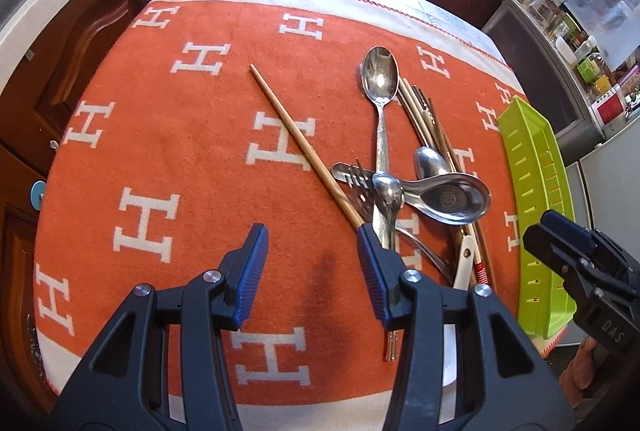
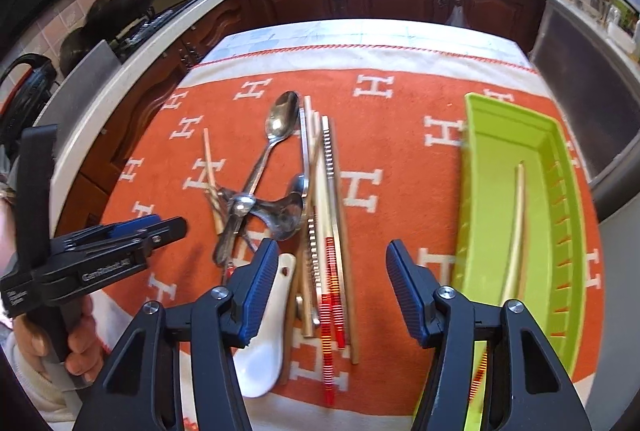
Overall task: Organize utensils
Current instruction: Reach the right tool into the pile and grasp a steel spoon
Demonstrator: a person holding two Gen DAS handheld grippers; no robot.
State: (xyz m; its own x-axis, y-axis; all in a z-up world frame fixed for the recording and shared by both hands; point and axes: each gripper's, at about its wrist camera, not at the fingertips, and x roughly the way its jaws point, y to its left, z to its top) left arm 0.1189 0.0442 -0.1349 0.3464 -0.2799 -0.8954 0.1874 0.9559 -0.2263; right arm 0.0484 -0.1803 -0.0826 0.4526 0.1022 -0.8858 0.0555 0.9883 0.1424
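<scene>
The cloth (image 1: 168, 151) is orange with white H letters — white-bordered. The tray (image 2: 480, 191) is lime green; one chopstick (image 2: 334, 295) carries red stripes.

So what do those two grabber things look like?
Both are black plastic clamps with silver screws. Each has two fingers with ridged blue pads. The left gripper has white lettering on its side in the right wrist view. The right gripper has pale letters too. A cream sleeve shows at the left hand.
</scene>
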